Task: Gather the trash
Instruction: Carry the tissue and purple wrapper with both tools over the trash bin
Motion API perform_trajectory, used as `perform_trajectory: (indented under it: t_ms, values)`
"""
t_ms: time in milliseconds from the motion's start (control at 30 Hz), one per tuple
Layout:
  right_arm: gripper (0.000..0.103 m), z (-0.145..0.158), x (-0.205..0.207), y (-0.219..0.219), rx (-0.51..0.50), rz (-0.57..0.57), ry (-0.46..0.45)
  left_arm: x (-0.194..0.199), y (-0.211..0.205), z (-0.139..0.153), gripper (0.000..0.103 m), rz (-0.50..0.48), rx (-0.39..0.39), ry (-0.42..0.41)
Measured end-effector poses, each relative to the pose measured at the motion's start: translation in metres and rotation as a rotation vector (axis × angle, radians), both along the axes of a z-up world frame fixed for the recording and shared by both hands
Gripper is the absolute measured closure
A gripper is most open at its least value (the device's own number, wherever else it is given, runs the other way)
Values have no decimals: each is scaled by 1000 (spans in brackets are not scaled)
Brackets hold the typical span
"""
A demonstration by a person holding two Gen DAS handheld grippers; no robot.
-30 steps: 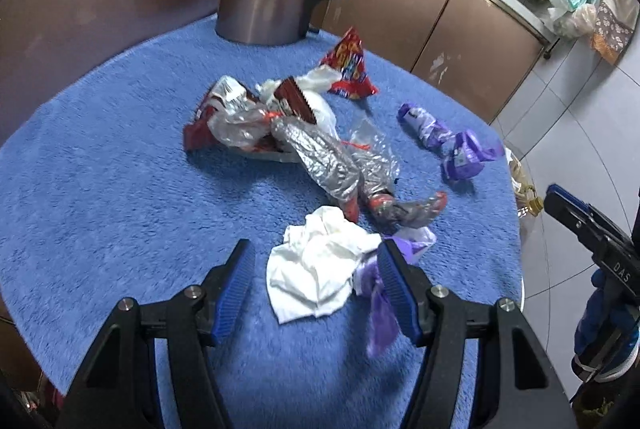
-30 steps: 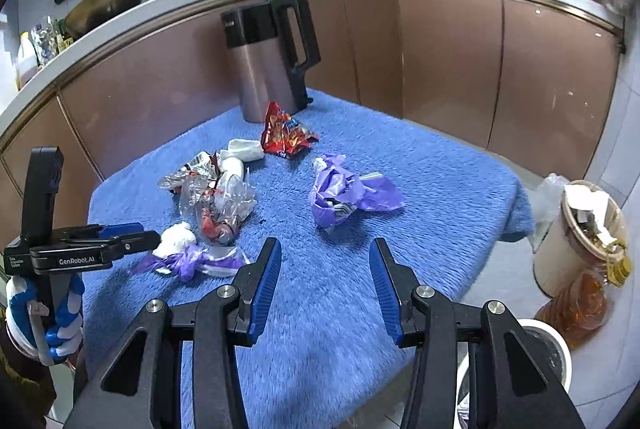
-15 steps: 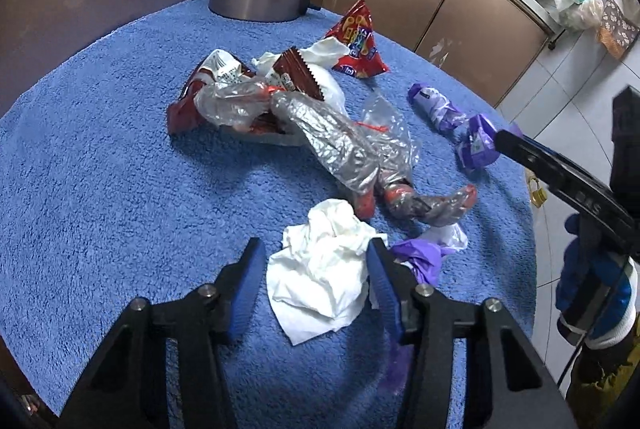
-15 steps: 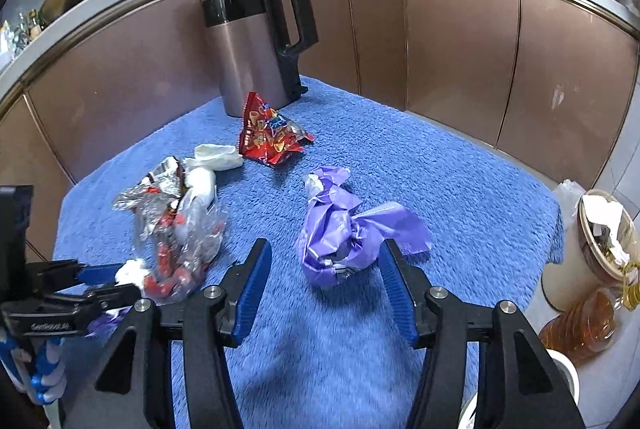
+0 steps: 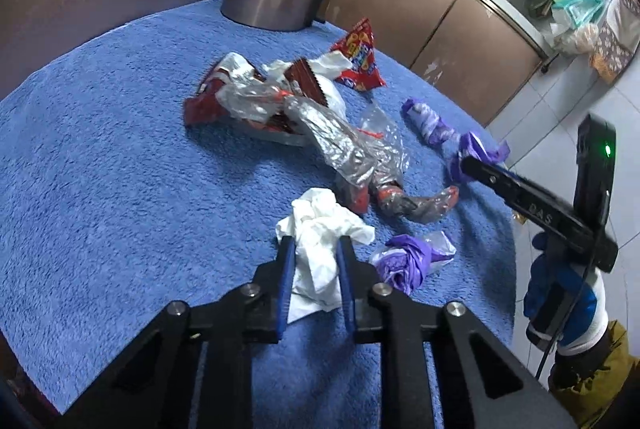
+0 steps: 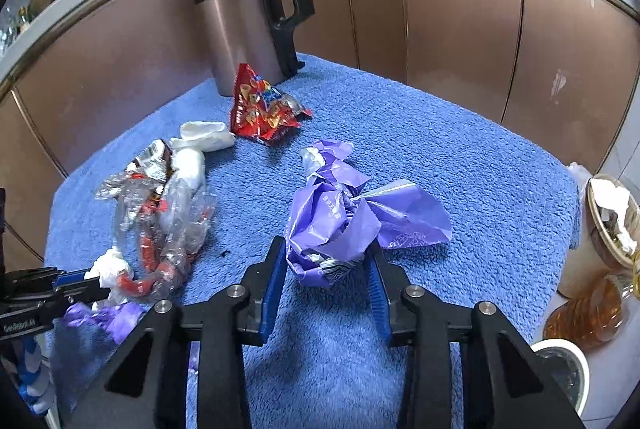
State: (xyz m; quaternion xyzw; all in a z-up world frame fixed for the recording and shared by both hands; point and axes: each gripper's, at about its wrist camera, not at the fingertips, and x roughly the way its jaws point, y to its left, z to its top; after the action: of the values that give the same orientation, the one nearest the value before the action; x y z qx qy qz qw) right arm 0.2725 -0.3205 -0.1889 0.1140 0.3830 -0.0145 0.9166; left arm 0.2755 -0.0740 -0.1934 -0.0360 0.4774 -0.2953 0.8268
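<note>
Trash lies on a blue towel [image 5: 100, 157]. My left gripper [image 5: 316, 249] is shut on a crumpled white tissue [image 5: 320, 229] resting on the towel. A small purple wrapper [image 5: 408, 257] lies just to its right. My right gripper [image 6: 328, 253] is open with its jaws on either side of a crumpled purple plastic bag [image 6: 344, 213]; I cannot tell if the pads touch it. A heap of clear and silver wrappers [image 5: 320, 125] lies in the middle. A red snack packet [image 6: 264, 109] lies near the kettle.
A tall metal kettle [image 6: 240, 29] with a black handle stands at the towel's far edge. Brown cabinets stand behind. A bin [image 6: 612, 217] with trash and an oil bottle [image 6: 588, 313] stand on the floor at the right.
My left gripper has closed on the white tissue. My right gripper has moved forward until its open jaws flank the purple bag.
</note>
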Motion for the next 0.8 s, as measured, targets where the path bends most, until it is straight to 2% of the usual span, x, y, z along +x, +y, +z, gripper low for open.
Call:
perform_trajectory:
  t_ms: [500, 800]
  values:
    - [66, 54, -83, 14, 57, 65, -148, -33, 34, 38, 86, 67, -65, -58]
    - [66, 98, -161, -13, 43, -22, -259, -73, 24, 85, 86, 27, -97, -157]
